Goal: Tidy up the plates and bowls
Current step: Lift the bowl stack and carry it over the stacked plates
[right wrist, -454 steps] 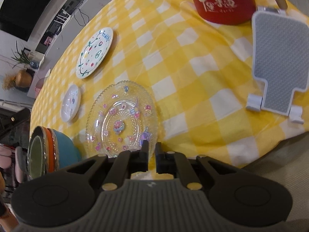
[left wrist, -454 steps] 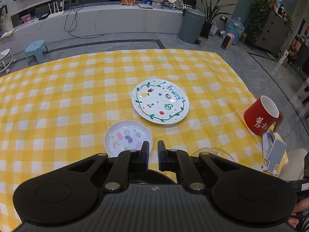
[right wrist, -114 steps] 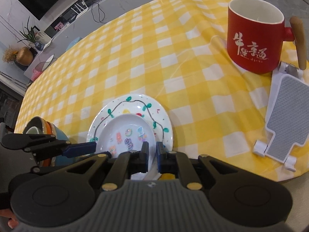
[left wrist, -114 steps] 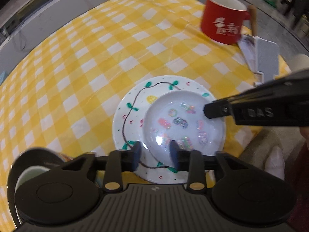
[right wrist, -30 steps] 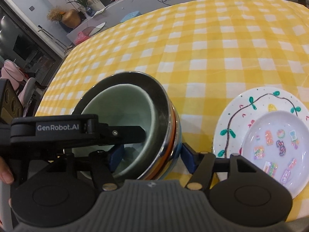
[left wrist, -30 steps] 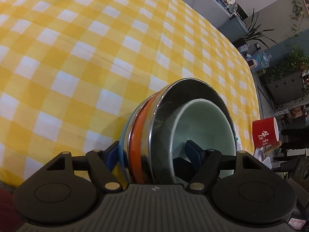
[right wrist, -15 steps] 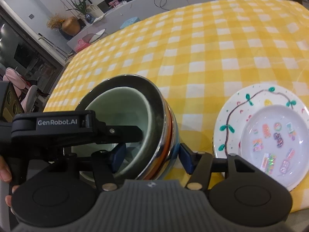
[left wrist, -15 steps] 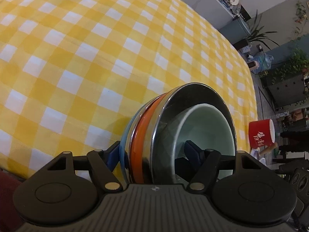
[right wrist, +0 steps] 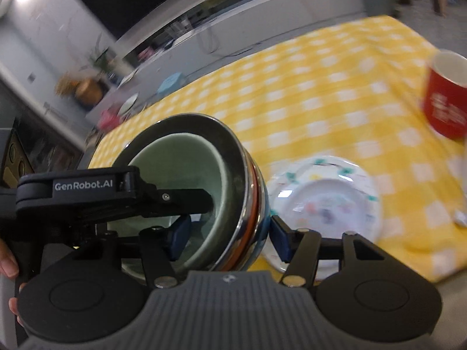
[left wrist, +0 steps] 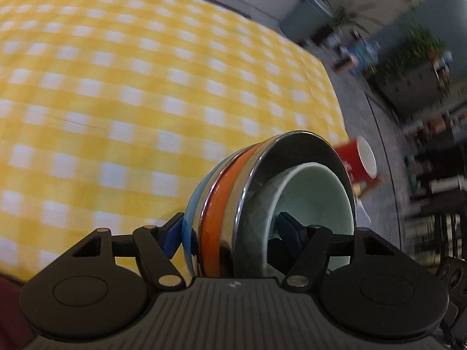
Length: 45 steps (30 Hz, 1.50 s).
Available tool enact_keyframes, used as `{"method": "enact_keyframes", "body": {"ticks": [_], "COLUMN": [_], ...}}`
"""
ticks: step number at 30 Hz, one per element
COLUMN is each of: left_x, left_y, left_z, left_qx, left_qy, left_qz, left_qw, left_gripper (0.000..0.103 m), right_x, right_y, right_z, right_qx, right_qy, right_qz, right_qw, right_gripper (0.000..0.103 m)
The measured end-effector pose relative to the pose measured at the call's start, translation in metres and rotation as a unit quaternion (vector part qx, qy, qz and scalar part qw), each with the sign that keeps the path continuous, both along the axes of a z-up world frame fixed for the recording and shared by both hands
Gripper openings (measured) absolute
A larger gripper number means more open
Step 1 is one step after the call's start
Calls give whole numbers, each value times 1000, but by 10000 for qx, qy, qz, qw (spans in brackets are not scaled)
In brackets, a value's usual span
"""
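A stack of nested bowls [left wrist: 262, 204] (pale green inside steel, orange and blue) is held between both grippers and lifted off the yellow checked table [left wrist: 116, 87]. My left gripper [left wrist: 230, 230] is shut on the stack's rim, one finger inside and one outside. My right gripper [right wrist: 227, 230] is shut on the opposite rim of the stack [right wrist: 204, 175]. A small white dish [right wrist: 329, 204] sits on the large painted plate [right wrist: 292, 175] just right of the stack.
A red mug [right wrist: 446, 99] stands at the table's right side; it also shows in the left wrist view [left wrist: 357, 160]. The table's near edge [right wrist: 408, 271] lies below the plates. The room behind is blurred.
Both grippers have raised the bowl stack off the table and carried it right toward the plates. The red mug has come into the right wrist view. The views are now motion-blurred.
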<state>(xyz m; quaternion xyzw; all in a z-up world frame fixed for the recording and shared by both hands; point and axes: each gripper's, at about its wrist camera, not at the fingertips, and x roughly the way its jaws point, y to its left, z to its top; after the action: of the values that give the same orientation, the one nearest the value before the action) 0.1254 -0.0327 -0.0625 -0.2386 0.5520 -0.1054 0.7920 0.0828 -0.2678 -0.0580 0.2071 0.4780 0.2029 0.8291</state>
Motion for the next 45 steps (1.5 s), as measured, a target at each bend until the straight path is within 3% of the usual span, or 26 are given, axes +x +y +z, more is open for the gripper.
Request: {"method": "enact_keyframes", "body": {"ticks": [6,19,23,27,30,34,37,40,45], "left_x": [17,37,37,29,16,-4,-19,-32,-48], "left_y": [-27,-35,-36,-44,-48,-54,-64,-69,-69], "left_z": [-25,-59,-60,-46,-27,-6,1,7,19], "left_qx": [-220,-463,-453,130,854,1798,2380,2655,2923], "left_qy": [92,583,418,-74,-694,-1460,-1793,-2020,-2271], "left_qz": [-382,-495,-460,-683,-684,-649,-759,-636,-510], "left_qw": [9990,9960,9970,9976,9916,9706,9516,9406,9276], "left_gripper": [78,78,77,77,82,87,88,88,88], "right_x": [5,20,19,18,17,14,12,12,6], "right_y": [-29,-42,-39,-34,-35,-38,-33,-30,-26], "right_z": [-16,-40,-40,-40,-41,-38,-34,-33,-27], "right_qx": [-111,-403,-511,-565,-514,-501,-656,-761,-1029], "right_qy": [193,575,495,399,370,268,113,54,-177], "right_qz": [-380,-584,-660,-588,-637,-707,-625,-552,-577], "right_qw": [9990,9958,9953,9959,9960,9959,9958,9956,9929], "right_gripper": [58,58,59,59,59,59,63,70,73]}}
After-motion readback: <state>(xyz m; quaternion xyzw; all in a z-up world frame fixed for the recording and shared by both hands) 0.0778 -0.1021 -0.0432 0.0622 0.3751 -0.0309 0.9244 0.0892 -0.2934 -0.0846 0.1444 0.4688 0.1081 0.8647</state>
